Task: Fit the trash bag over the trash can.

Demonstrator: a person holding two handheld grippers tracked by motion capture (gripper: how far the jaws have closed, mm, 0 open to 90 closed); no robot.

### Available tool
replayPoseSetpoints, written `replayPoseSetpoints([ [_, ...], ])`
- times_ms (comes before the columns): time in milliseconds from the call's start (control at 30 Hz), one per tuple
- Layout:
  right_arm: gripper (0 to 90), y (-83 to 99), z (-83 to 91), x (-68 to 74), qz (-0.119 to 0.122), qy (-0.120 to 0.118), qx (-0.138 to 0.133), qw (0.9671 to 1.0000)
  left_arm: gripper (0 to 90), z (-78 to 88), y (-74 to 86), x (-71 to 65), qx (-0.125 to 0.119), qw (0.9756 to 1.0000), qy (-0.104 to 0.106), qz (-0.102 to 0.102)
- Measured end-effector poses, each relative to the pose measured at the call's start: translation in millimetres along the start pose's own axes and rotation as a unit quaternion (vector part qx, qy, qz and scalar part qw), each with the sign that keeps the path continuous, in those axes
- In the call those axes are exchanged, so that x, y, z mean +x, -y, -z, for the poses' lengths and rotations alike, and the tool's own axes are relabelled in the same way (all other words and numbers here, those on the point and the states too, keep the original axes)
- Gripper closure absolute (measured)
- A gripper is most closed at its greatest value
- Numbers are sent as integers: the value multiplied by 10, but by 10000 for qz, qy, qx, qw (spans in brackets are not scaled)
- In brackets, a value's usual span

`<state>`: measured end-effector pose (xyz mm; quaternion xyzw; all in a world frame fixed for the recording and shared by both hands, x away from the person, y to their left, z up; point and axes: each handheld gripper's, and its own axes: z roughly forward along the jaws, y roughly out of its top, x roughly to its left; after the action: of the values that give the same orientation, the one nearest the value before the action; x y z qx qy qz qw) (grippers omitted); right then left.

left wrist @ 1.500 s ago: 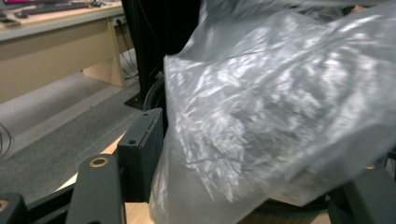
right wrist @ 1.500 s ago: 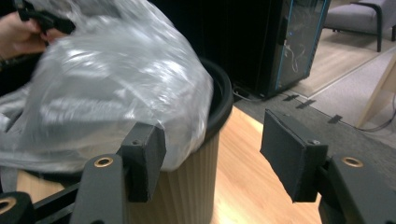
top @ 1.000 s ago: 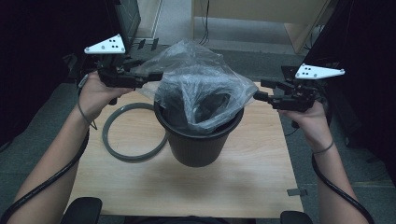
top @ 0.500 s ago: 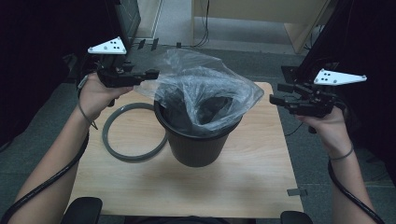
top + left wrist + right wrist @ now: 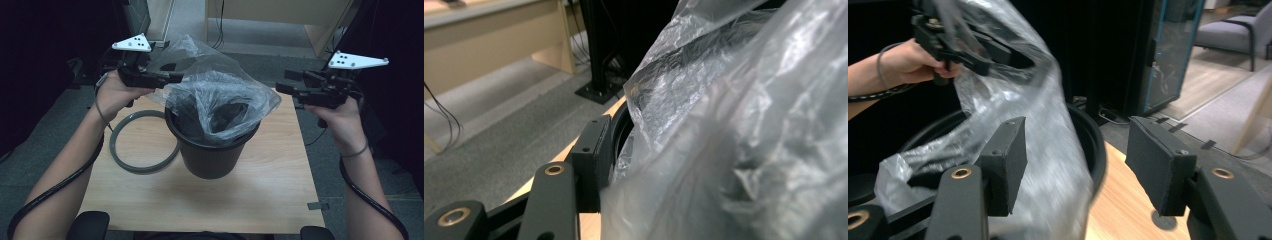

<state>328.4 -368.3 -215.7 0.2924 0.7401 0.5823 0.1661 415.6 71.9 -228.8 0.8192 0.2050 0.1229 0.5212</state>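
Plastic bag (image 5: 220, 100) sitting loose in black bin (image 5: 212, 150) on bench (image 5: 280, 190), billowing above rim. Left claw (image 5: 172, 78) at bag's edge, jaws just reopening, grip uncertain; right claw (image 5: 282, 82) gaping, empty, film (image 5: 1043, 150) between jaws. Risking bag slipping off, tearing, bin tipping.

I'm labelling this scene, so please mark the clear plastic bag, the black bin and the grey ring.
clear plastic bag (image 5: 220, 90), high view, crinkled upper middle.
black bin (image 5: 207, 160), high view, front of its outer wall.
grey ring (image 5: 117, 155), high view, left arc lying on the table.

grey ring (image 5: 142, 145) flat on table (image 5: 280, 190) | chair (image 5: 1233, 30) far right
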Motion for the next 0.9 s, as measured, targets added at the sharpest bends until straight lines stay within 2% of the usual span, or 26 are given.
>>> replayPoseSetpoints([
  [100,417,-56,-177,42,65,-41,109,9999,493,-77,1,74,156,9998,-62,97],
  [200,429,-77,-345,50,145,23,340,9993,503,-134,26,139,296,9994,-100,165],
  [267,446,-72,-438,22,159,112,503,9985,509,-149,45,166,328,9992,-115,208],
  [367,518,-45,-529,-49,60,200,677,9975,552,-148,68,209,333,9989,-174,288],
  [500,635,12,-597,-136,-208,256,865,9957,665,-148,93,266,406,9980,-285,391],
  [700,875,70,-649,-190,-174,427,1257,9910,843,-112,79,261,546,9967,-505,334],
  [800,900,57,-642,-226,-133,619,1383,9884,887,-97,61,276,590,9961,-543,366],
  [900,900,40,-627,-300,-252,733,1322,9882,887,-103,56,313,575,9956,-611,412],
])
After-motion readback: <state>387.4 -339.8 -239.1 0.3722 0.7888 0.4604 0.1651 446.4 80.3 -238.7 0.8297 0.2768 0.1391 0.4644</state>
